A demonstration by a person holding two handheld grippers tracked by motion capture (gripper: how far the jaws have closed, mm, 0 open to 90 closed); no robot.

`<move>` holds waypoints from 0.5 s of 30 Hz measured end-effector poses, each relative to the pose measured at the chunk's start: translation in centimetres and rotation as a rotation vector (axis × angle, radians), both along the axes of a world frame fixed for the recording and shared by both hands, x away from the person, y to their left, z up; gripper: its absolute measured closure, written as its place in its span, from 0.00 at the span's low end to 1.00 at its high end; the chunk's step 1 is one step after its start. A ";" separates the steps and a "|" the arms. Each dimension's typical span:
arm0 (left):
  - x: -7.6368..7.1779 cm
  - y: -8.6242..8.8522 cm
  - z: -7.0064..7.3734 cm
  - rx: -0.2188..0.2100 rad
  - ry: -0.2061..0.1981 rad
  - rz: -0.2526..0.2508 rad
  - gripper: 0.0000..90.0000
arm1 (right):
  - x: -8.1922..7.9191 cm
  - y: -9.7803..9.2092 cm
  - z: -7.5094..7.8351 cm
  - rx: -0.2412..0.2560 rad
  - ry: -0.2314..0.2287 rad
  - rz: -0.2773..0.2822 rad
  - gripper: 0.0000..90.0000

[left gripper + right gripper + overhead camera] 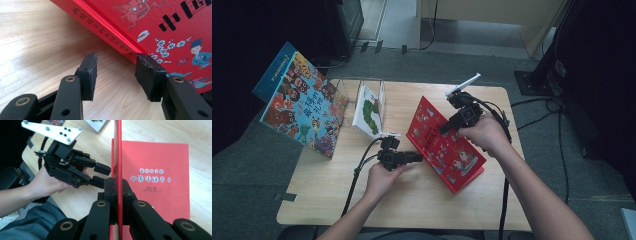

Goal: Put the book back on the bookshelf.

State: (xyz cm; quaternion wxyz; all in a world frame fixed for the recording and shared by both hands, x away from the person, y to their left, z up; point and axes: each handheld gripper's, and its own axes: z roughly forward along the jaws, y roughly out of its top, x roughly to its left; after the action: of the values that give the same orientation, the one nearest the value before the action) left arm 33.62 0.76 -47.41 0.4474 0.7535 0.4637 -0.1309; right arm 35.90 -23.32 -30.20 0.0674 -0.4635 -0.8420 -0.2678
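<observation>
Pale wood table (337,195) on grey carpet, dim room. Near its middle, slightly right — red book (446,145), hardcover, front cover lifted and standing almost on edge. Glossy red boards, cartoon figures, blossoms and black characters on the front; small white title on the red page (160,180) beneath; gold lettering down the spine.

Right gripper (443,128) clamped on the cover's free edge, jaws pressed flat against both faces in the right gripper view. Left gripper (419,158) just beside the spine, jaws apart, one pad (148,75) touching the cover near the spine corner, the other (88,73) over bare wood.

Handling, by judgement: stiff board, light enough for one gripper, but slick — likely to slip if pinched only at the very rim. Best held well in from the edge, or braced at the spine, where the binding is thickest. Cover probably swings on its hinge and drops shut if released.

Further out: a white picture book (368,111) standing in a clear holder (382,90), then a large blue book (302,102) propped at the table's left corner.
</observation>
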 end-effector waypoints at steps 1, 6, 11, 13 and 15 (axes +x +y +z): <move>0.2 0.2 0.1 -0.004 0.008 -0.013 0.57 | -0.2 -0.1 0.1 0.014 -0.004 0.009 0.98; 0.8 0.8 0.7 -0.110 0.015 -0.022 0.47 | -1.0 -0.7 0.8 0.081 -0.052 0.053 0.97; 1.6 1.6 2.1 -0.163 -0.031 -0.066 0.30 | -1.6 -1.3 0.2 0.163 -0.069 0.084 0.97; 1.9 1.7 2.3 -0.179 -0.019 -0.106 0.24 | -1.9 -1.5 0.0 0.188 -0.084 0.120 0.97; 1.9 2.0 2.7 -0.175 -0.045 -0.132 0.20 | -2.3 -1.8 -0.2 0.227 -0.108 0.164 0.97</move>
State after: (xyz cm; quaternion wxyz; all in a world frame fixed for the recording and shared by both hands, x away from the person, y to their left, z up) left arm 35.48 2.72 -44.70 0.5124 0.7431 0.3895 -0.1832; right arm 33.59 -25.15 -30.35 0.0958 -0.3674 -0.8437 -0.3795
